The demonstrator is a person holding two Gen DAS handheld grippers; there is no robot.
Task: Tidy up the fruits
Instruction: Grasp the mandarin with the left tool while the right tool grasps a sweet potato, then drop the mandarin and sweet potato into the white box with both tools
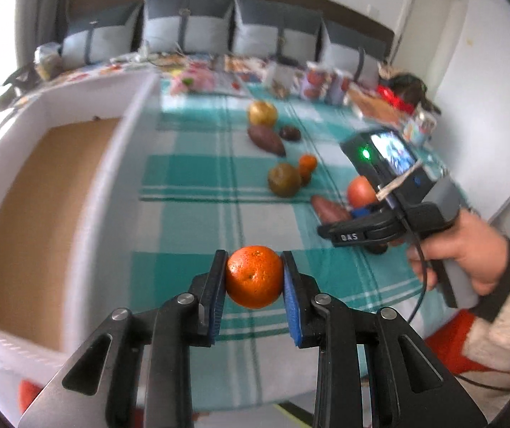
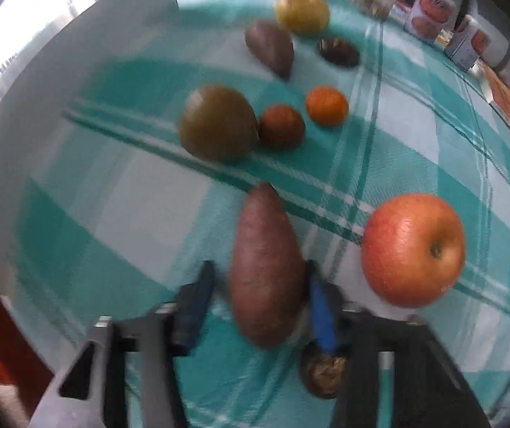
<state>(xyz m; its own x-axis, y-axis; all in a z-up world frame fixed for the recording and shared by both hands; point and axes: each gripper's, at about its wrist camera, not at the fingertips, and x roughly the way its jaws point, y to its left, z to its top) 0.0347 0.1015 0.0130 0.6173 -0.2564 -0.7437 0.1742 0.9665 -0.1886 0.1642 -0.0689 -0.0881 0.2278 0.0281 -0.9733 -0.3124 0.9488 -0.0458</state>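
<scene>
My left gripper (image 1: pixel 253 274) is shut on an orange mandarin (image 1: pixel 254 276) and holds it above the checked tablecloth, right of a white box (image 1: pixel 112 164) with a brown floor. My right gripper (image 2: pixel 260 285) is open around a brown sweet potato (image 2: pixel 265 267); the right pad touches it, the left pad stands apart. A red apple (image 2: pixel 412 248) lies just right of it. The right gripper also shows in the left wrist view (image 1: pixel 354 228), over the sweet potato (image 1: pixel 328 208) and apple (image 1: pixel 361 190).
Further off lie a green-brown round fruit (image 2: pixel 217 123), two small oranges (image 2: pixel 326 106), a second sweet potato (image 2: pixel 271 48), a yellow fruit (image 2: pixel 301 12) and a dark nut-like thing (image 2: pixel 338 51). Another dark one (image 2: pixel 322 371) lies under my right finger. Cartons (image 2: pixel 429 12) line the far edge.
</scene>
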